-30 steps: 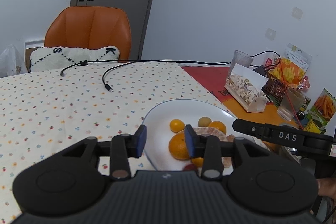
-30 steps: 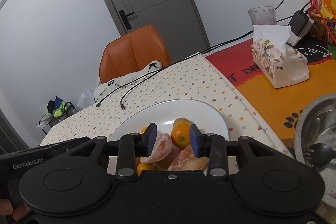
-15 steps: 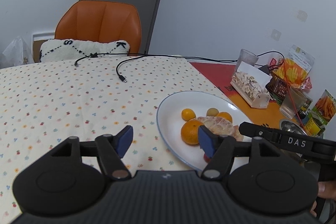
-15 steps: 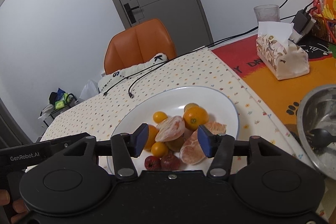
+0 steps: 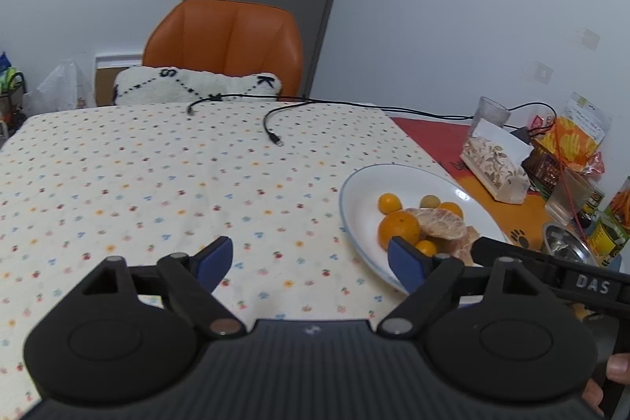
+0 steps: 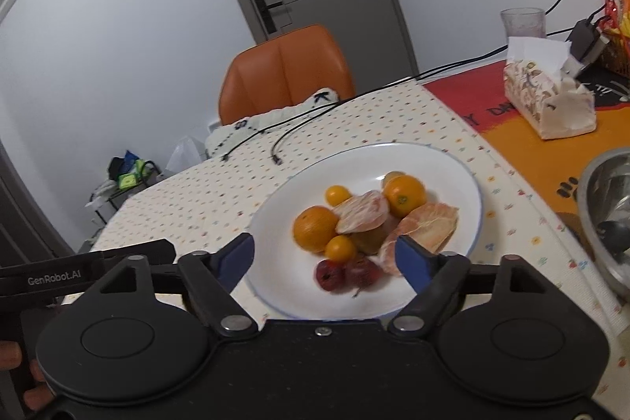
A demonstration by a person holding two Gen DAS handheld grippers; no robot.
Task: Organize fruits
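A white plate (image 6: 441,160) on the dotted tablecloth holds a large orange (image 6: 314,229), a second orange (image 6: 404,195), small kumquats (image 6: 336,195), peeled pomelo pieces (image 6: 364,213), a brown kiwi and two dark red fruits (image 6: 328,275). My right gripper (image 6: 326,256) is open and empty, raised just in front of the plate's near rim. My left gripper (image 5: 309,258) is open and empty above the cloth, left of the plate (image 5: 413,180); the fruit pile (image 5: 399,227) lies to its right.
A tissue box (image 6: 547,101), a glass (image 6: 521,22), snack packets (image 5: 575,140) and a steel bowl (image 6: 606,207) stand to the right on the orange mat. Black cables (image 5: 275,128) lie at the far edge. An orange chair (image 5: 224,42) with a cushion stands behind.
Both grippers have opened wide and pulled back and up from the plate. The left gripper has swung left, off the plate and over the cloth.
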